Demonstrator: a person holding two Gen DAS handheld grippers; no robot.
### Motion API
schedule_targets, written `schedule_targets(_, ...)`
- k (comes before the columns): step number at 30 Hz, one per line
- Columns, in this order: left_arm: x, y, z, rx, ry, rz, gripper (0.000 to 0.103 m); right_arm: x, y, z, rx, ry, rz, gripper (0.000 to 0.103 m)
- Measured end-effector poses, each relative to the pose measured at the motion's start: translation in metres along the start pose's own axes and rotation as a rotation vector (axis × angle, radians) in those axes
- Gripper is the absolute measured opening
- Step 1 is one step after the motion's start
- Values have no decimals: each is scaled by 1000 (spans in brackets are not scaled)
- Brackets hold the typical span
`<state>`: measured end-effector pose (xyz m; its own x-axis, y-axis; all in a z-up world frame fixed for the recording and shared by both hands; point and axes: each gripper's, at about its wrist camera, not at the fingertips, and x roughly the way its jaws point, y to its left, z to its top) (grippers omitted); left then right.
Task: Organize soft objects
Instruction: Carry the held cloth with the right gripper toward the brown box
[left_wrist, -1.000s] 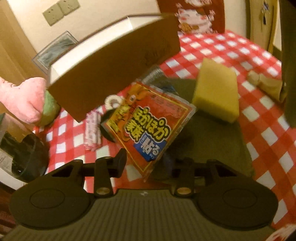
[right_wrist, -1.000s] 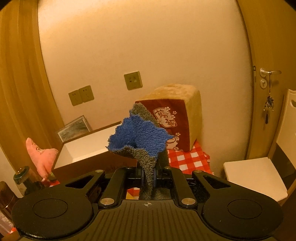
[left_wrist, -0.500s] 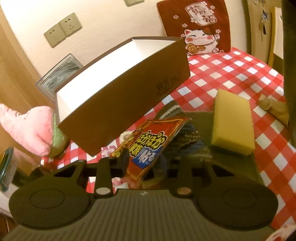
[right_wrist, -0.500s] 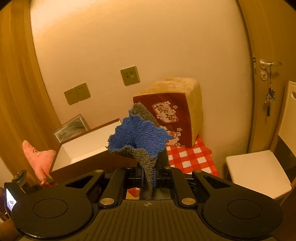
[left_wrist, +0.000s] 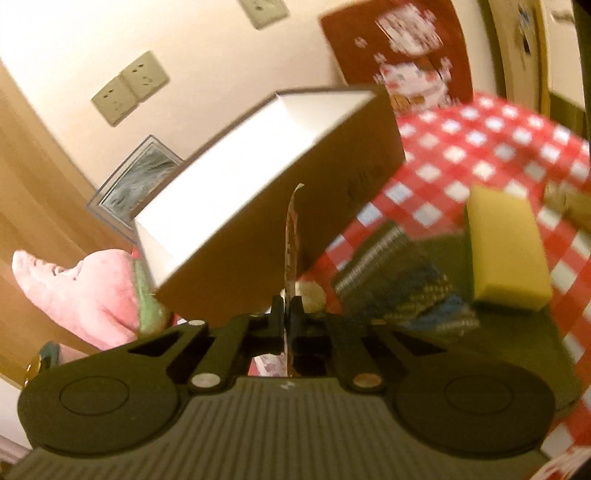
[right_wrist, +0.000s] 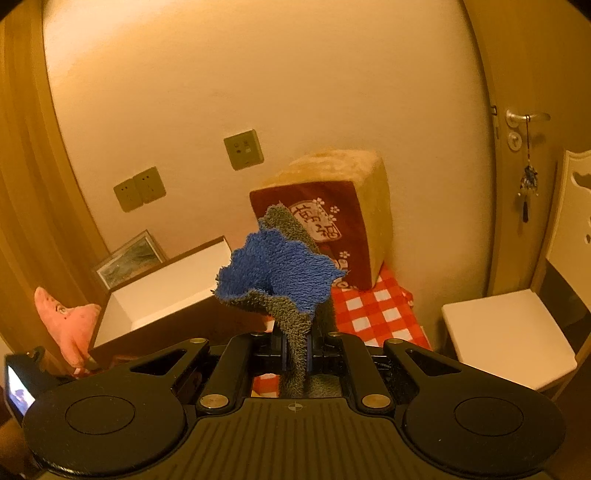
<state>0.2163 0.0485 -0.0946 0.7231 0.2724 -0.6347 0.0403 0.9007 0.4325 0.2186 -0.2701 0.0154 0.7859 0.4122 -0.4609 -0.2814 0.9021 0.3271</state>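
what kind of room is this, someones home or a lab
Most likely a lived-in home room: a red-and-white checked tablecloth, a plush cushion with a lucky-cat print against the wall, and keys hanging from the wooden door's handle.

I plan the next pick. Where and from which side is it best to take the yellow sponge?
Probably from above, across the two long sides of the yellow sponge. It lies flat on the dark cloth with nothing on top, and its narrow width should fit between the fingers of a tool.
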Motion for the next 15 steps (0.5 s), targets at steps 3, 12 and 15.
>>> schedule_targets(3, -20, 20, 7, -55, -32, -30, 4, -2, 5, 6, -15, -4, 12, 9)
schedule_targets(12, -67, 77, 36, -212, -115, -134, 3, 4, 32, 40, -104, -5, 102, 9)
schedule_targets(15, -72, 95, 49, -245, -137, -155, 3, 13, 42, 56, -127, -5, 151, 9)
